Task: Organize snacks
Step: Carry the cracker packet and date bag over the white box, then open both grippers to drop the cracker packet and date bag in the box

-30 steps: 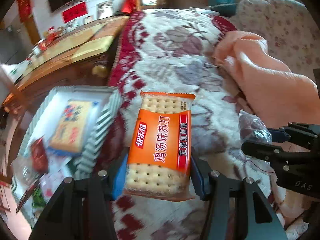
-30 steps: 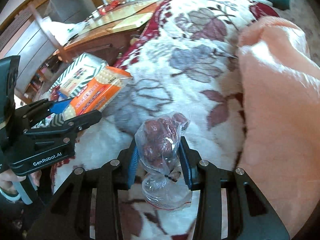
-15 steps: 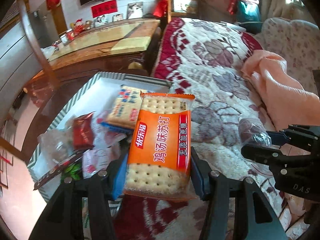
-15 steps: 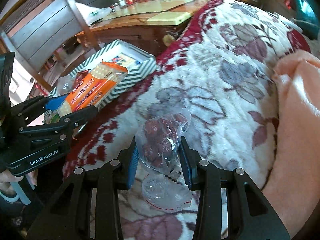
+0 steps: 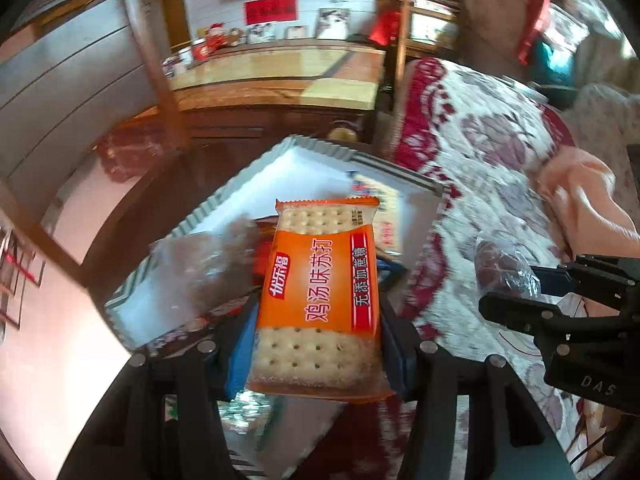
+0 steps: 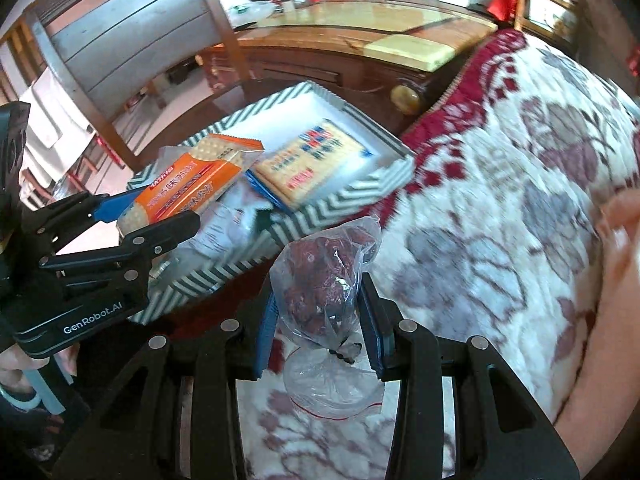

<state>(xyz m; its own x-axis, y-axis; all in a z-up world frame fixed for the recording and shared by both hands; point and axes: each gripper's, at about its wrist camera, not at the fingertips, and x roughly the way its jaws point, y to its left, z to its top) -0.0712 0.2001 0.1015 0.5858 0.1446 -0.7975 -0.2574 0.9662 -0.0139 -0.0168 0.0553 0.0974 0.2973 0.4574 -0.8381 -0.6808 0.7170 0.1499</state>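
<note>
Orange cracker pack [image 5: 320, 300] is clamped across its short sides in the left gripper [image 5: 316, 344], long axis running 6 to 12 out past the fingertips, and it hangs directly above the chevron-striped tray [image 5: 224, 196]. In the left wrist view the tray's open white floor spreads from behind the pack toward 10–11, with the blue-print cracker pack [image 6: 310, 160] already lying inside near the tray's 1 o'clock corner. So for this hand the drop target is straight under and slightly ahead: left is the nearer one. Bag of dried red fruit [image 6: 324, 280] is pinched narrow between the pads of the right gripper [image 6: 320, 332], knotted neck and slack plastic hanging at 6 behind the pinch, body of the bag poking up toward 12. From the right wrist view the tray lies at 10–11 of that bag, its near striped wall [image 6: 320, 216] just beyond the bag's top; below the bag is still the floral blanket [image 6: 520, 200], not the tray. Clear wrappers and a red packet crowd the tray's near end, but motion blur makes the free space hard to judge. My read: release the crackers first, then the right hand needs to shift further toward 10 before letting go.
</note>
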